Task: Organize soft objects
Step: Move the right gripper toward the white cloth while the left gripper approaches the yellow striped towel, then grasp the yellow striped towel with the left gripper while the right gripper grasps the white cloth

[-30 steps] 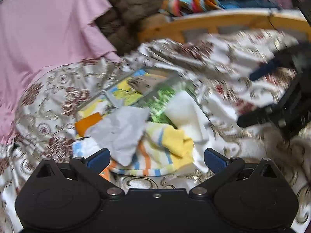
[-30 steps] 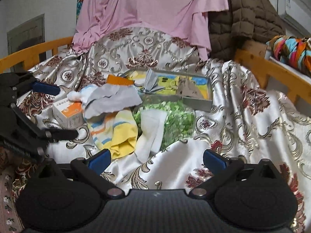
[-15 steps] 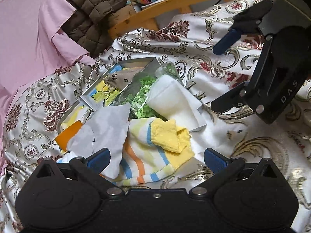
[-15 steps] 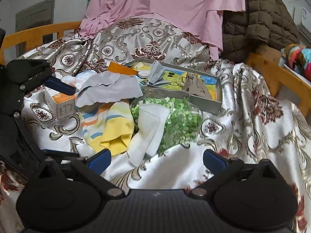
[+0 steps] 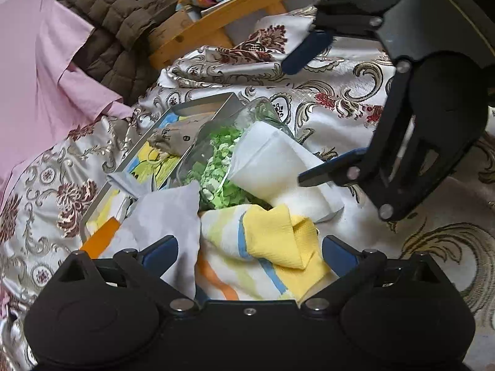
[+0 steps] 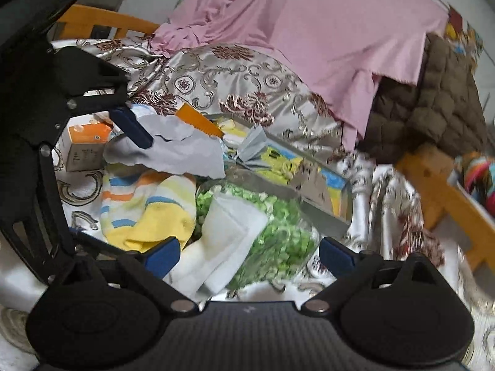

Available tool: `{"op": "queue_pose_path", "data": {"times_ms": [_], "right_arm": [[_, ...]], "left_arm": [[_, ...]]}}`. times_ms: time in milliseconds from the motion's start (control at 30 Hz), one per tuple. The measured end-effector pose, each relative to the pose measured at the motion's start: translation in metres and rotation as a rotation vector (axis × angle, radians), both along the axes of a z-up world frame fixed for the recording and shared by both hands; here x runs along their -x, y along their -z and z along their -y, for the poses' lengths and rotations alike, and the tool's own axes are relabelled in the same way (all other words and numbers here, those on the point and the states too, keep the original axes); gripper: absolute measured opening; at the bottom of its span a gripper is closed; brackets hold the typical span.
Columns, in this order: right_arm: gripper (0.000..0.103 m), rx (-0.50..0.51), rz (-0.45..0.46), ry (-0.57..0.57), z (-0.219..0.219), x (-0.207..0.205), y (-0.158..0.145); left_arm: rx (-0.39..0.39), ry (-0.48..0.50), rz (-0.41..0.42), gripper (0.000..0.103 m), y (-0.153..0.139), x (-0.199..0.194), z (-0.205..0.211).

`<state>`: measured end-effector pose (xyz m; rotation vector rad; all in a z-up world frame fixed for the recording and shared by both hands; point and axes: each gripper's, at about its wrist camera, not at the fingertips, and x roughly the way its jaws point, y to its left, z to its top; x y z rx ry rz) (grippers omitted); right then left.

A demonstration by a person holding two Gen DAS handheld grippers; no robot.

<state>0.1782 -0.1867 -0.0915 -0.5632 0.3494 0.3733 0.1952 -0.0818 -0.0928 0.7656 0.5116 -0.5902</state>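
Observation:
A pile of soft things lies on a floral satin bedspread point(image 5: 340, 92). A yellow striped sock point(image 5: 272, 247) point(image 6: 154, 213) lies between the fingers of my open left gripper point(image 5: 250, 250). A grey cloth point(image 5: 167, 219) point(image 6: 173, 154) lies to its left. A white folded cloth point(image 5: 278, 167) point(image 6: 229, 235) rests on a clear bag of green pieces point(image 5: 216, 167) point(image 6: 278, 235). My open right gripper point(image 6: 249, 253) hovers over the white cloth and green bag; it also shows in the left wrist view point(image 5: 297, 117), lower finger touching the white cloth.
A shallow metal tin point(image 5: 191, 114) point(image 6: 321, 213) with a colourful picture holds a small beige pouch point(image 5: 173, 137). A small orange-and-white box point(image 6: 83, 145) sits at the left. A pink sheet point(image 6: 309, 24), brown quilted jacket point(image 6: 433, 108) and wooden bed rail point(image 5: 216, 21) lie behind.
Both grippers have moved in closer over the pile. The right gripper now reaches the white cloth and green bag; the left gripper now straddles the yellow sock. Both stay open.

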Motion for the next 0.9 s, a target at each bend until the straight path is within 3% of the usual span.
{"op": "queue_pose_path", "data": {"times_ms": [500, 667, 900], "right_arm": [[0.083, 0.089, 0.061, -0.036, -0.010, -0.019, 0.015], [0.074, 0.099, 0.059, -0.039, -0.011, -0.018, 0.017], [0.067, 0.111, 0.054, -0.054, -0.011, -0.019, 0.019]], "left_arm": [[-0.101, 0.113, 0.018, 0.087, 0.010, -0.017, 0.009], [-0.133, 0.148, 0.019, 0.082, 0.013, -0.021, 0.013], [-0.134, 0.122, 0.009, 0.064, 0.015, -0.027, 0.011]]}}
